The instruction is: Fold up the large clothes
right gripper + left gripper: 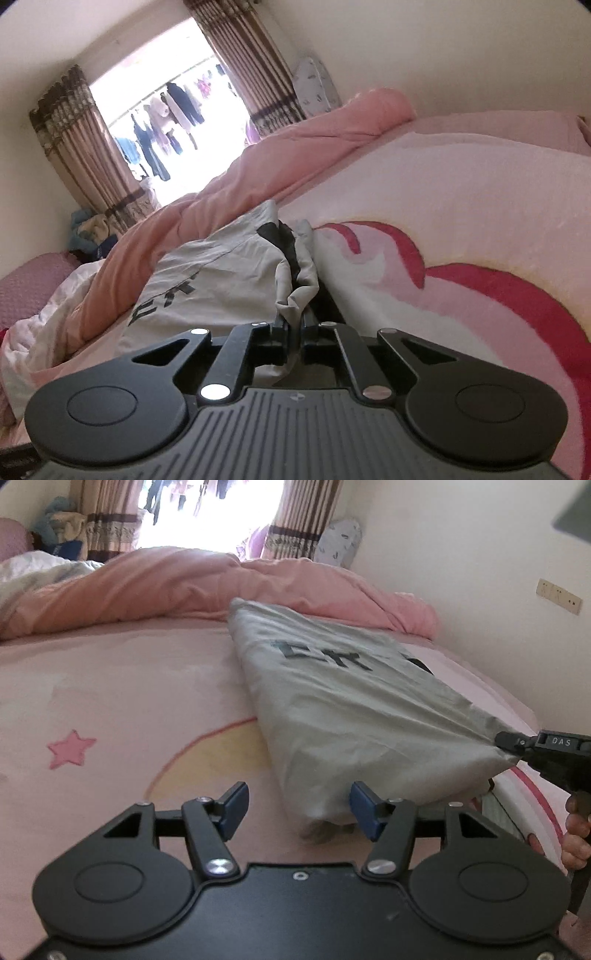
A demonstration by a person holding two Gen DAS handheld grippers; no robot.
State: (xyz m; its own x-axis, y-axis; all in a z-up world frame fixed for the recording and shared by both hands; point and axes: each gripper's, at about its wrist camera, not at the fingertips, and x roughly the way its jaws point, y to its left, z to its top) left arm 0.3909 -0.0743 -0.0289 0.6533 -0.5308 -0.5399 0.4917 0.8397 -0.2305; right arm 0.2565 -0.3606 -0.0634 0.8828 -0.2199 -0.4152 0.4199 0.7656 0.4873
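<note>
Right jaws pinch shirt (221, 280); left jaws gape beside it.

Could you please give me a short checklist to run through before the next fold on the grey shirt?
1. right gripper pinching a corner of the grey shirt: ok, cloth is bunched between its shut fingers.
2. left gripper ready to take the near edge: ok, open, holding nothing, with the shirt's near corner just ahead.
3. Shirt already folded narrow: ok, it lies as a long strip on the bed sheet.
4. Space to the shirt's left: ok, bare sheet there.
5. pink duvet apart from the shirt's far end: cannot tell.
</note>
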